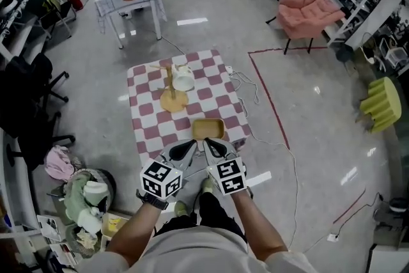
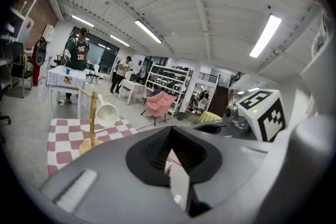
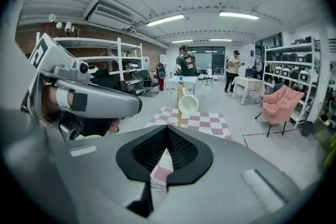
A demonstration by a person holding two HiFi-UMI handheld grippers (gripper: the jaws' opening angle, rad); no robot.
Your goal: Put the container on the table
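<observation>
Tan shallow container point(image 1: 208, 129) lies flat on the checkered table point(image 1: 148, 119), at the cloth's 6 o'clock edge. Wooden mug tree point(image 1: 172, 101) stands at the container's 11 o'clock, apart from it; a white cup point(image 1: 183, 78) hangs on a branch. Left gripper point(image 1: 183, 150) and right gripper point(image 1: 216, 148) are side by side at the container's 6 o'clock, tips pointing toward its near rim; whether they touch it cannot be told. Left gripper view: jaws closed tip to tip, nothing between. Right gripper view: jaws likewise together, nothing held. Pink armchair point(image 1: 308, 9) sits at the table's 1 o'clock, well apart.
</observation>
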